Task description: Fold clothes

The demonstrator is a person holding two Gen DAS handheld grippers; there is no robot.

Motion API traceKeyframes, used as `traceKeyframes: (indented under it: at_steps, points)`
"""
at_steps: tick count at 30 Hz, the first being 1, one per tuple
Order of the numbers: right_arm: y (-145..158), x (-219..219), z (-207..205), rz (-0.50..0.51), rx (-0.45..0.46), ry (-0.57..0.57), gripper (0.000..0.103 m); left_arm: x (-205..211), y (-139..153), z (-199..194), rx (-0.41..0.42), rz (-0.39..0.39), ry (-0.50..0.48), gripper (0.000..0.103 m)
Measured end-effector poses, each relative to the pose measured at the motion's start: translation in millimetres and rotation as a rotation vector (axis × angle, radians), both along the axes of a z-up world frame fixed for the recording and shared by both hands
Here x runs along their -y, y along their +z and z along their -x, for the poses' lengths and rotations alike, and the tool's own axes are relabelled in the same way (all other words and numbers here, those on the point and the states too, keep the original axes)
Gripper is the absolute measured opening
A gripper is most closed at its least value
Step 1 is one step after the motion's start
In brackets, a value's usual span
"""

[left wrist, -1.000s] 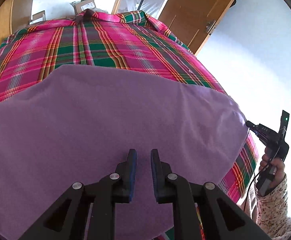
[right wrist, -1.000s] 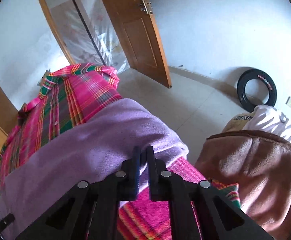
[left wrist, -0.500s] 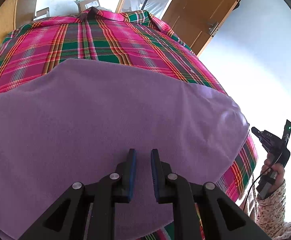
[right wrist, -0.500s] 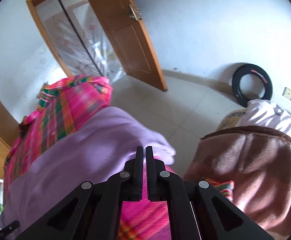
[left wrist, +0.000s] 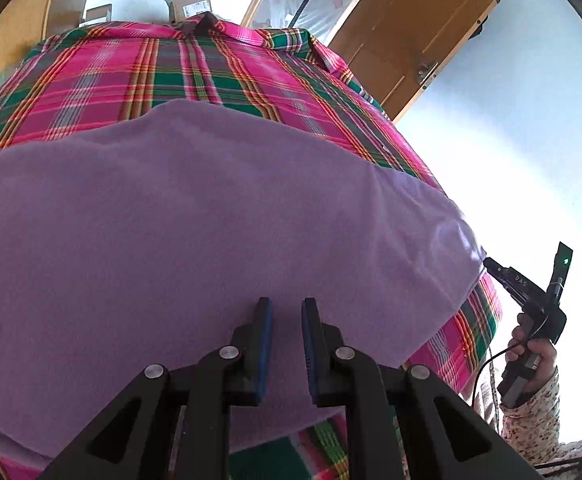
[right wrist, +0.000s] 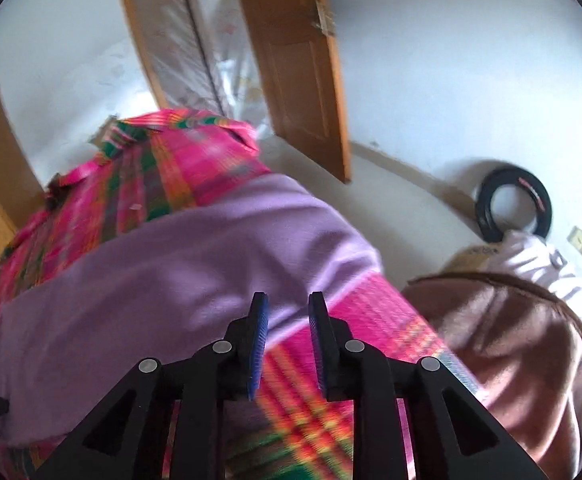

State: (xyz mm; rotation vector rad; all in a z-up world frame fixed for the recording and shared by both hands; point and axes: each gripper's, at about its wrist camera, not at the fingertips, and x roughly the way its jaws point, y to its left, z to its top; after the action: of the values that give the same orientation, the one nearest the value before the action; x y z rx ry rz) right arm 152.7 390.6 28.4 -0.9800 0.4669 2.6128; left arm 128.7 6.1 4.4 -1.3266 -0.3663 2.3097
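Purple cloth (left wrist: 211, 240) lies flat on the plaid sheet (left wrist: 171, 72), long axis running left to right across both grippers.

Left gripper (left wrist: 287, 308) hovers open over its near edge; right gripper (right wrist: 287, 304), open and empty, sits at its right corner, nearer a fold.

- The purple garment (left wrist: 211, 240) runs out of the left wrist view at the left edge, so its full shape cannot be told.
- The plaid cloth (left wrist: 171, 76) is covered in the middle by the garment – what it lies on is hidden.
- The right wrist view is blurred; the plaid pattern there is smeared.
- The person's hand (left wrist: 531, 356) shows only partly, the sleeve (left wrist: 531, 420) is cut by the frame edge.
- The label on the cardboard box (left wrist: 191, 4) is too small to read.
- The brown blanket (right wrist: 511, 360) hides what is under it.
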Motion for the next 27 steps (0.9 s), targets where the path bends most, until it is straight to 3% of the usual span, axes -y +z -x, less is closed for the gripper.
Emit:
traceKeyframes:
  at_steps: [7, 11, 21, 24, 27]
  points:
    - [-0.9, 76.9, 15.4, -0.012, -0.015, 0.3, 0.023, 12.7, -0.5, -10.5, -0.003, -0.015, 0.015, 0.015]
    - [-7.3, 100.7, 12.5, -0.025, 0.009, 0.382, 0.023, 23.6, -2.0, -16.4, -0.004, -0.032, 0.033, 0.015]
    - [-12.0, 124.8, -8.7, -0.099, 0.032, 0.361, 0.023, 50.6, -1.8, -36.3, -0.042, -0.046, 0.086, 0.015]
    - [-7.5, 141.2, -9.6, -0.124, 0.005, 0.402, 0.023, 60.2, 1.4, -43.9, -0.069, 0.009, 0.129, 0.015]
    - [-9.4, 160.3, -3.5, -0.1, 0.008, 0.449, 0.023, 84.5, 0.8, -50.1, -0.068, -0.026, 0.187, 0.015]
